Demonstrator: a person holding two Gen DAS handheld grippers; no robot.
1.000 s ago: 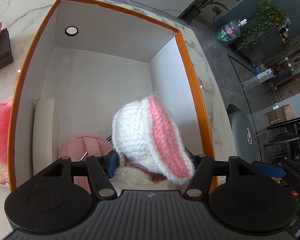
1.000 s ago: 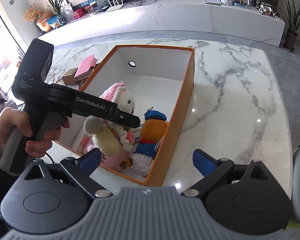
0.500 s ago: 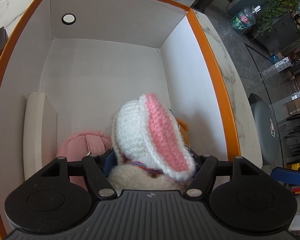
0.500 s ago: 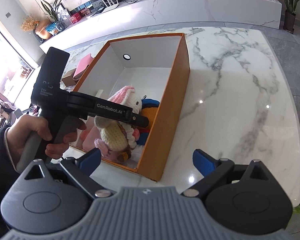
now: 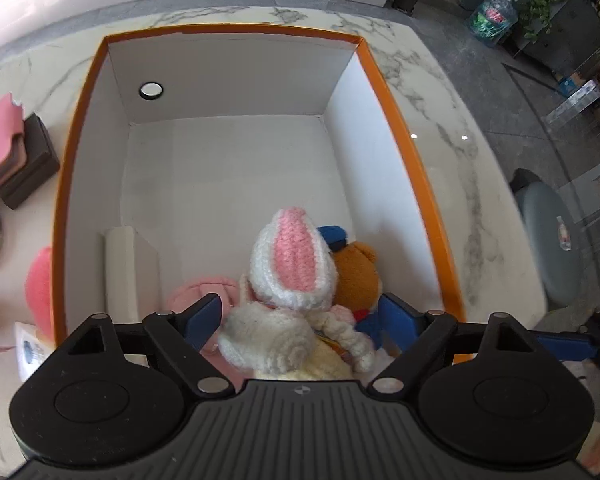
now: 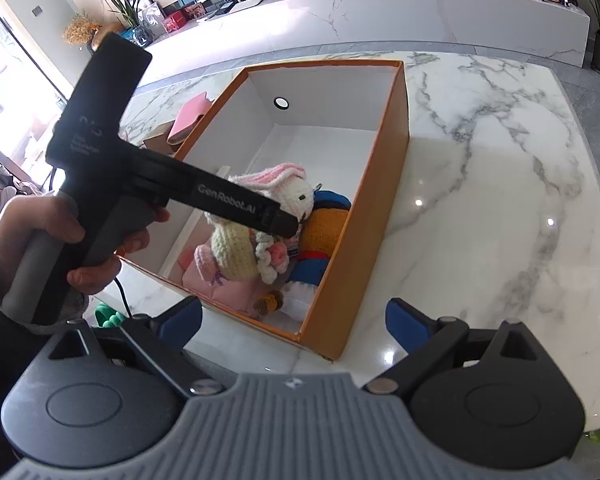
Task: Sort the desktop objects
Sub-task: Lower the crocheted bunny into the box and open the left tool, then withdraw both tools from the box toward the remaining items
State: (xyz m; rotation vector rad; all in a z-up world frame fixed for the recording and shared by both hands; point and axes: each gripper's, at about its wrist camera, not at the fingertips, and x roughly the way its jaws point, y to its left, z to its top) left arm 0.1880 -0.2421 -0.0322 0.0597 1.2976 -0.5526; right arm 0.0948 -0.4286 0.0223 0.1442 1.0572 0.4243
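A crocheted white rabbit with pink ears sits in the near end of the orange box. My left gripper is open, its jaws spread on either side of the rabbit, just above it. An orange bear in a blue cap lies to the rabbit's right, and a pink item to its left. My right gripper is open and empty, above the table at the box's near corner.
A white roll stands against the box's left wall. A pink wallet on a brown box and a pink fluffy thing lie left of the box. Marble table stretches right of it. A green item lies near the hand.
My left gripper has opened, let go of the rabbit and pulled back upward; the rabbit now rests in the box. The right gripper has drifted slightly.
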